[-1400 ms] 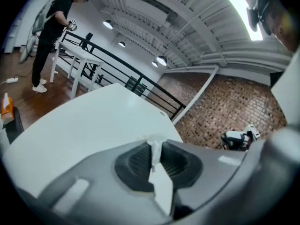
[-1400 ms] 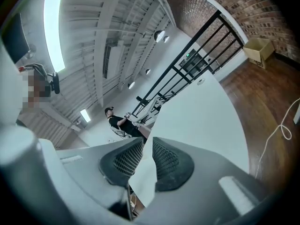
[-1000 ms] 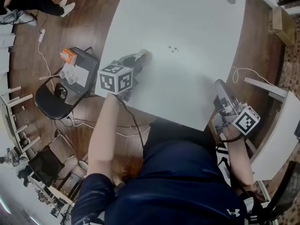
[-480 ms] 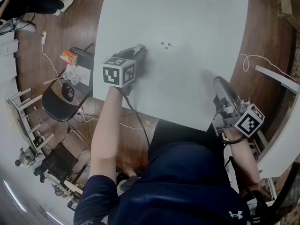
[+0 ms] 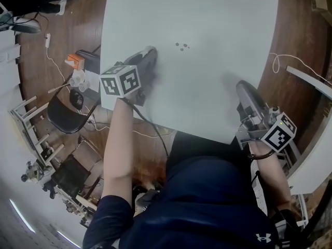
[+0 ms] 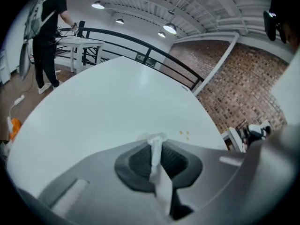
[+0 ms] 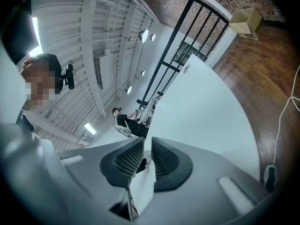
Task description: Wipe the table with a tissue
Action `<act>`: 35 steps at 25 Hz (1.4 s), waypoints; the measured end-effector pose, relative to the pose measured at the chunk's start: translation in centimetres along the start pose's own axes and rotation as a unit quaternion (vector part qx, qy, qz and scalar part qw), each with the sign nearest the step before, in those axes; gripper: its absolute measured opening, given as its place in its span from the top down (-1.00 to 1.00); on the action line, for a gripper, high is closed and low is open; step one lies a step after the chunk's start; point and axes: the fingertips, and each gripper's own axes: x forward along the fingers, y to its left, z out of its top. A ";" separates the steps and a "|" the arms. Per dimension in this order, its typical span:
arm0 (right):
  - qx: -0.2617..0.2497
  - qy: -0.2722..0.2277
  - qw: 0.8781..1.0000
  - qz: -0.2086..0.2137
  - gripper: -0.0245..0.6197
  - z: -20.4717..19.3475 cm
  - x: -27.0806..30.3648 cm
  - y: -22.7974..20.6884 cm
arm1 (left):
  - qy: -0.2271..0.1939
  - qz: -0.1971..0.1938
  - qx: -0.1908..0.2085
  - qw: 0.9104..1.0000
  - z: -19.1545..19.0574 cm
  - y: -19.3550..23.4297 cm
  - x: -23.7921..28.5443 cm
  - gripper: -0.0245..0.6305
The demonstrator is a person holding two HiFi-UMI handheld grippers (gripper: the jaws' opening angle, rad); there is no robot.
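The white table (image 5: 207, 14) carries a few small crumbs (image 5: 181, 46), which show as orange specks (image 6: 185, 134) in the left gripper view. My left gripper (image 5: 149, 56) rests low over the table's left part, left of the crumbs. It is shut on a white tissue (image 6: 155, 149), a thin strip pinched between the pads and poking past the tips. My right gripper (image 5: 243, 90) hangs by the table's near right edge. Its jaws are closing, a narrow slit (image 7: 146, 156) still shows, and I see nothing gripped in it.
A black chair (image 5: 65, 119) with cups and an orange object (image 5: 75, 62) stands left of the table. A white cable (image 5: 284, 61) lies on the wooden floor at the right, beside a white shelf (image 5: 314, 160). A person (image 6: 47, 32) stands far off by a railing.
My left gripper has come down onto the table with the tissue in it and rolled slightly. The right gripper has sunk a little by the table edge.
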 end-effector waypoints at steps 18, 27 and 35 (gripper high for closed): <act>0.004 -0.017 1.000 0.000 0.76 1.1 -0.8 -0.4 | 0.027 -0.026 0.031 0.999 0.8 -3.3 2.2 0.87; -0.022 -0.018 1.000 -0.009 0.76 3.1 -1.2 -1.7 | 0.033 -0.034 0.043 0.998 1.0 -5.7 3.7 0.87; -0.056 -0.023 0.998 0.008 0.78 5.6 0.9 -1.2 | 0.047 -0.063 0.047 0.996 0.8 -8.3 4.9 0.87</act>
